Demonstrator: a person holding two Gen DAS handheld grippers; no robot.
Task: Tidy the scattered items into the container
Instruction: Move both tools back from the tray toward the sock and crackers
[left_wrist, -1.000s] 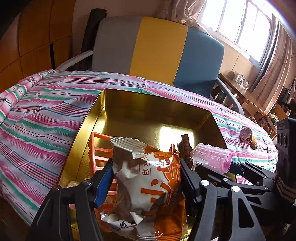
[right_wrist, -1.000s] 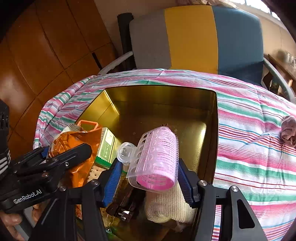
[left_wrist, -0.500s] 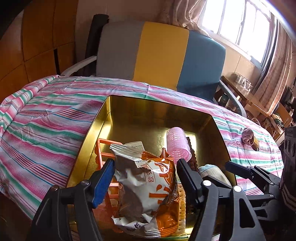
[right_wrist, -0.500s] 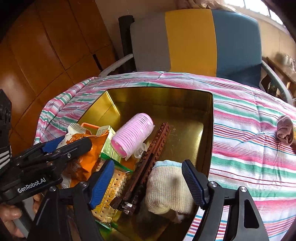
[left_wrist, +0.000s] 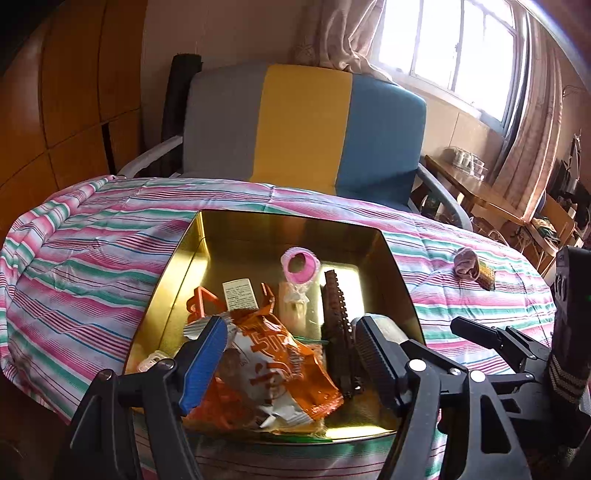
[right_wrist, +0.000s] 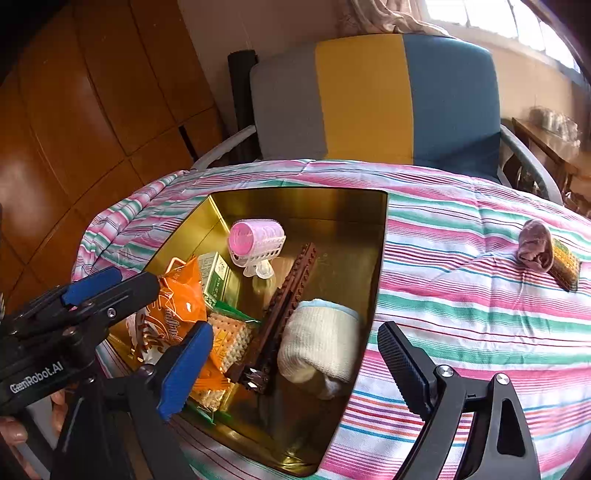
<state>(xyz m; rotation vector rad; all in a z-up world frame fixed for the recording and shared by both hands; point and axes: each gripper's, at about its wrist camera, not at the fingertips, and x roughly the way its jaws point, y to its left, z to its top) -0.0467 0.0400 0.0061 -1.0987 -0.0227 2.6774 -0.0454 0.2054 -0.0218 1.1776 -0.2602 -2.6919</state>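
A gold tin (left_wrist: 280, 225) (right_wrist: 376, 266) sits on the striped cloth. In it lie an orange snack bag (left_wrist: 269, 365) (right_wrist: 177, 310), a pink hair roller (left_wrist: 298, 264) (right_wrist: 256, 238), a brown brick strip (left_wrist: 338, 314) (right_wrist: 288, 299), a white rolled cloth (right_wrist: 321, 339), a green box (right_wrist: 216, 275) and crackers (right_wrist: 229, 339). My left gripper (left_wrist: 288, 362) is open above the bag, holding nothing. My right gripper (right_wrist: 295, 369) is open and empty over the tin's near right corner. A mauve sock (left_wrist: 466, 263) (right_wrist: 533, 245) and a yellow sponge (left_wrist: 485, 276) (right_wrist: 565, 267) lie on the cloth to the right.
A grey, yellow and blue armchair (left_wrist: 306, 125) (right_wrist: 369, 99) stands behind the table. A wooden wall (right_wrist: 92, 110) is on the left. A wooden side table (left_wrist: 476, 192) with clutter stands at the right under the window.
The right gripper let the pink roller drop into the tin, opened wide and pulled back. The left gripper released the orange bag and also drew back and up.
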